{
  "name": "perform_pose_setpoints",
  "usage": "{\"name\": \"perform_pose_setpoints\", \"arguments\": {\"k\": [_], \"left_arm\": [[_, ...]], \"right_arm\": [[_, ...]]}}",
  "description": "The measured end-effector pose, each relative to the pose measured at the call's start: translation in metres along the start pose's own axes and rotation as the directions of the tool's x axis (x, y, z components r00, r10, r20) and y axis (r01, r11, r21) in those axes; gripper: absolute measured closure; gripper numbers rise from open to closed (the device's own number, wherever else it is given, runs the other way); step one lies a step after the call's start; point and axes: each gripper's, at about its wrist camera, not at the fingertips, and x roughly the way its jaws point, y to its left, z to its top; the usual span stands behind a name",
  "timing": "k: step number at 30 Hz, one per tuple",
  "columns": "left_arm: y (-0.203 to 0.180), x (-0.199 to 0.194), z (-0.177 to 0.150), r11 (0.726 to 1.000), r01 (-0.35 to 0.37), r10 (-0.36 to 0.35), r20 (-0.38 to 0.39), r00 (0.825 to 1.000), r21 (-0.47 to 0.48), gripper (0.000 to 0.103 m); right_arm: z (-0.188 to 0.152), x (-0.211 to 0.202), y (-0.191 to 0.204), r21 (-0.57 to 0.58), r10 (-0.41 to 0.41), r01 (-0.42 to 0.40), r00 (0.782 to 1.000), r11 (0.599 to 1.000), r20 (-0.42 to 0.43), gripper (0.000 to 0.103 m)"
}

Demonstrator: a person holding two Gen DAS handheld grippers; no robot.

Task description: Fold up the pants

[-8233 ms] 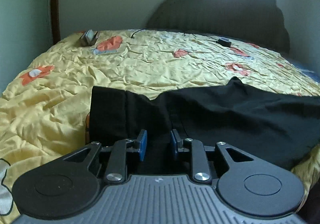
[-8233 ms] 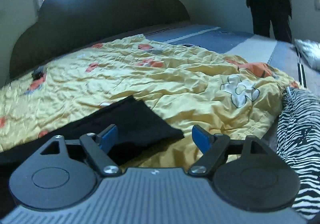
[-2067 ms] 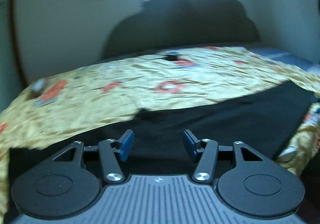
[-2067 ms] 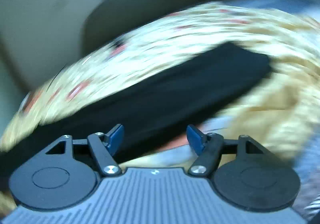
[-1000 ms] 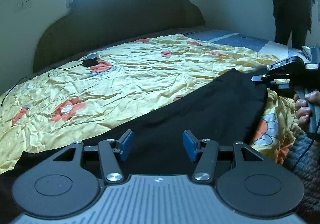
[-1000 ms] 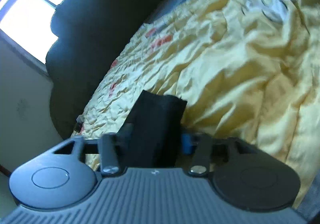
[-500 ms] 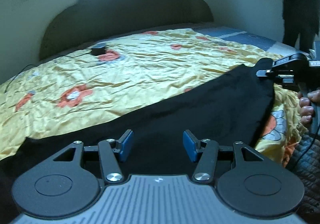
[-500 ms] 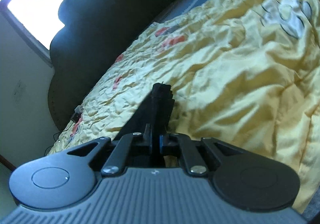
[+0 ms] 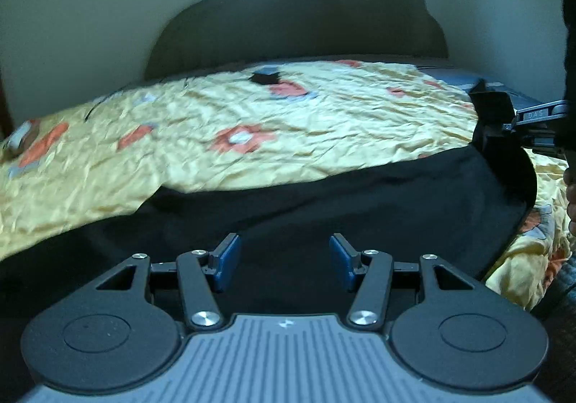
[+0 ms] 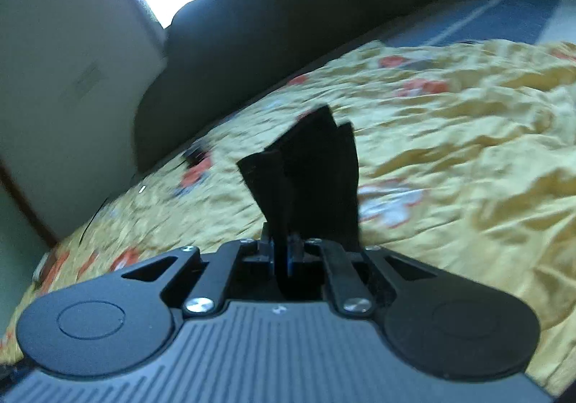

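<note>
Black pants [image 9: 324,208] lie stretched along the near edge of a bed with a yellow flowered quilt [image 9: 288,129]. My left gripper [image 9: 280,261] hovers open over the middle of the pants, nothing between its blue pads. At the far right of the left wrist view, my right gripper [image 9: 504,126] is shut on the pants' end and holds it lifted off the quilt. In the right wrist view my right gripper [image 10: 284,255] pinches the black cloth [image 10: 309,172], which sticks up in front of the fingers.
A dark scalloped headboard [image 9: 298,21] stands against the wall under a bright window. A small black device [image 9: 264,76] with a cable lies on the quilt near the headboard. A hand [image 9: 570,201] shows at the right edge.
My right gripper has risen with the pants' end and rolled, so the cloth now stands up over the quilt. My left gripper has swung leftward across the pants, still open.
</note>
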Motion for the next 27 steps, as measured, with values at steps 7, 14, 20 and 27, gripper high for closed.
{"name": "perform_pose_setpoints", "arguments": {"k": [7,14,20,27], "left_arm": [[0.028,-0.011,-0.019,0.996,-0.038,0.036,-0.030,0.999,-0.080,0.049],[0.040,-0.023,-0.031,0.994,-0.050,0.049,-0.021,0.999,-0.095,0.049],[0.051,-0.026,-0.038,0.990,-0.060,0.058,-0.023,0.998,-0.130,0.049],[0.059,-0.030,-0.042,0.986,-0.067,0.064,-0.025,0.998,-0.153,0.049]], "right_arm": [[-0.032,0.009,0.067,-0.112,0.121,-0.134,0.986,0.985,-0.117,0.095],[-0.080,0.005,0.123,-0.199,0.208,-0.260,0.946,0.945,-0.247,0.095],[-0.108,0.000,0.148,-0.253,0.227,-0.308,0.925,0.917,-0.303,0.095],[-0.132,-0.001,0.173,-0.396,0.193,-0.322,0.923,0.860,-0.333,0.090]]}}
